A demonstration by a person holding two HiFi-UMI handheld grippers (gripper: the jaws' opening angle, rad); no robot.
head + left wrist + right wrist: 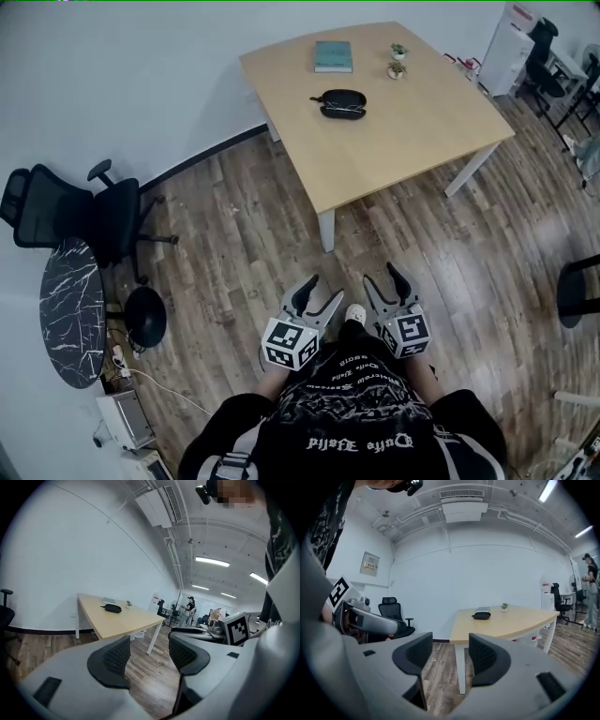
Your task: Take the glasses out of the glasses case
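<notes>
Table [412, 131]: 1 glasses case [342, 103], 2 plants [396, 69] | left gripper [322, 291], right gripper [381, 277]: fingers apart, empty

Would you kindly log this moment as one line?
left gripper: open, empty | right gripper: open, empty | black oval glasses case: untouched on light wooden table

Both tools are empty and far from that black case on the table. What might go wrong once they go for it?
1. The glasses case lies well in from the near edge of the table, so the reach is long and aim may suffer.
2. Two small potted plants stand near it; a passing tool could tip one.
3. Nothing pins the case. If only the left tool or the right tool tugs, it might just slide.
</notes>
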